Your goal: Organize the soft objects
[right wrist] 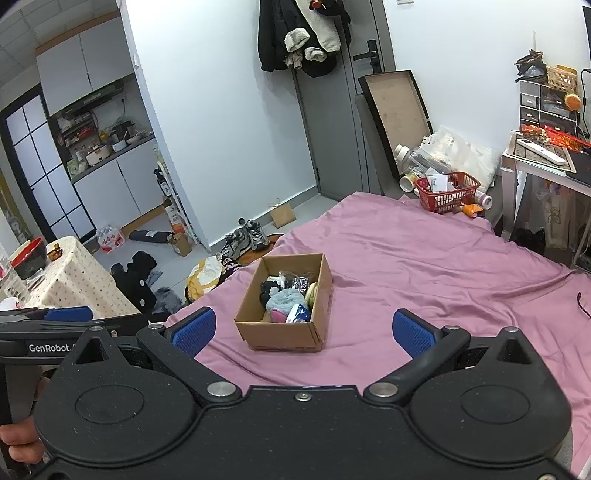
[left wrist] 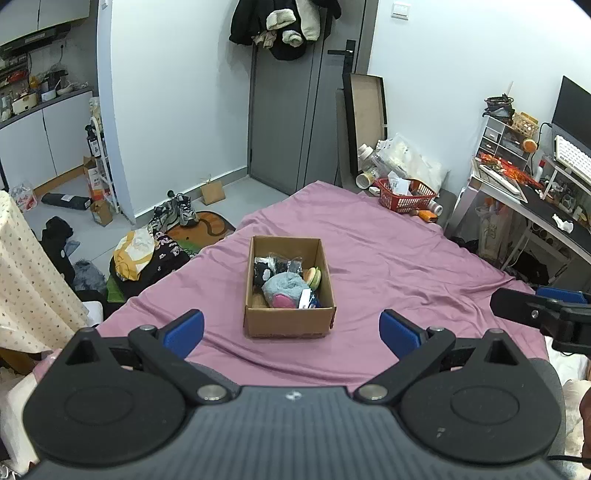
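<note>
Pink sheet (left wrist: pixel 388 266) covers the bed and fills most of both views, wrinkled, running from my grippers out to the far edge by the grey door (left wrist: pixel 284 122). Dark coats (right wrist: pixel 295 33) hang on that door. Desk (left wrist: pixel 546 206) with clutter sits off to the right, kitchen cabinets (right wrist: pixel 107 184) far left, shoes (left wrist: pixel 177 216) and a pile of clothes (left wrist: pixel 147 258) on the floor beside the bed.

Cardboard box (left wrist: pixel 288 321) sits open on the sheet, roughly centre, straight ahead of both grippers and apart from them. Soft stuff is packed inside: light blue fuzzy item (left wrist: pixel 284 286) in the middle, pink piece (left wrist: pixel 282 302) touching it at the near end, black items (left wrist: pixel 273 267) at the far end, a small green and yellow plush (left wrist: pixel 314 277) against the right wall, a white and blue packet (left wrist: pixel 307 299) in the near right corner. Can't tell exactly what each one is.

Red basket (left wrist: pixel 404 195) sits at the far right corner of the bed, well apart from the box, papers in it.

My left gripper (left wrist: pixel 291 330) is spread wide, blue pads (left wrist: pixel 188 328) empty, hovering over the sheet near the box. My right gripper (right wrist: pixel 314 330) is also spread wide, nothing between its pads (right wrist: pixel 412 330). Each shows at the edge of the other's view, side by side.
</note>
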